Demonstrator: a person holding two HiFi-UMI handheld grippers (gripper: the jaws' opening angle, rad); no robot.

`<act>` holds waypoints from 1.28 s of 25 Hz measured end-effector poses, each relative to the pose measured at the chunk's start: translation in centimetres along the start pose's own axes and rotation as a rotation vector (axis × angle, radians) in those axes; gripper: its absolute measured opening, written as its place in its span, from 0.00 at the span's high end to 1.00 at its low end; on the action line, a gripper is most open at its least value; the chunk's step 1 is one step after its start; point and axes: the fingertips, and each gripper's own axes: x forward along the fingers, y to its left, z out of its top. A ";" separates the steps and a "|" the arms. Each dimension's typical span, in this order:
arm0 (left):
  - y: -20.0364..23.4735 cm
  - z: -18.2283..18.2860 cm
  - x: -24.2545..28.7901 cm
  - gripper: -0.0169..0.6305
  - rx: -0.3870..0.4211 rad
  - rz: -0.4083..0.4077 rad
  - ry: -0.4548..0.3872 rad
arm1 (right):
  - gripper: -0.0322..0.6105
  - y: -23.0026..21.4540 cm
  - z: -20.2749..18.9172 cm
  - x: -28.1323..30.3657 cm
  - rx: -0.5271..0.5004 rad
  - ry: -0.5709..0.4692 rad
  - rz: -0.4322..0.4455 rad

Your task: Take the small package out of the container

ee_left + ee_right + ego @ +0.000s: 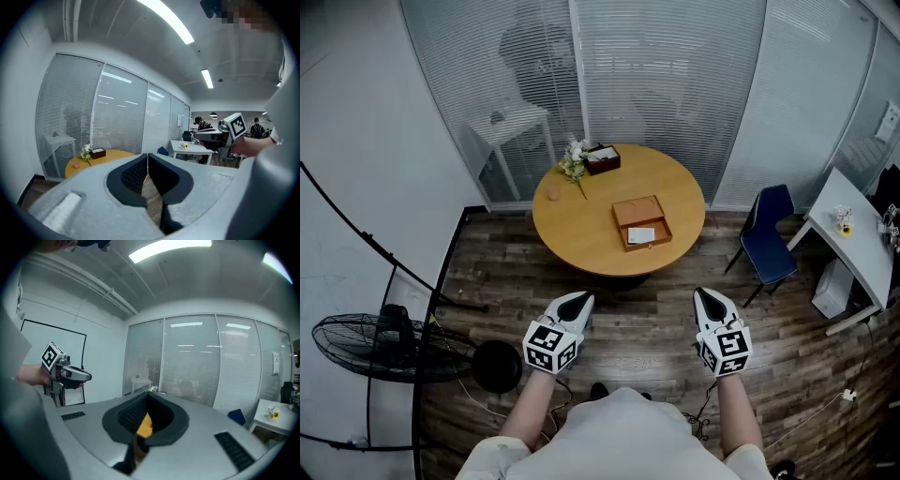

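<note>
An open brown container (641, 223) lies on the round wooden table (581, 234), with a small white package (641, 235) inside it at its near end. Both grippers hang over the wooden floor, short of the table's near edge and well apart from the container. My left gripper (578, 298) is shut with nothing in it; in the left gripper view its jaws (148, 157) meet. My right gripper (707, 295) points at the table, its tips (147, 397) together and nothing between them.
White flowers (574, 161), a dark box (603, 158) and a small round object (551, 194) sit at the table's far side. A blue chair (772, 239) and a white desk (853, 234) stand at the right, a floor fan (375, 347) at the left, glass walls behind.
</note>
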 end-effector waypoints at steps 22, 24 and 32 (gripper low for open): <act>1.1 -1.2 -0.2 0.94 -0.022 0.006 0.011 | 0.95 1.4 -1.4 0.9 0.006 0.038 0.008; 1.3 -1.3 -0.2 0.94 -0.026 -0.002 0.008 | 0.95 1.6 -1.6 1.0 0.009 0.042 0.007; 2.3 -1.2 -0.3 0.73 -0.060 -0.041 -0.015 | 0.94 2.8 -1.7 1.6 0.008 0.057 -0.006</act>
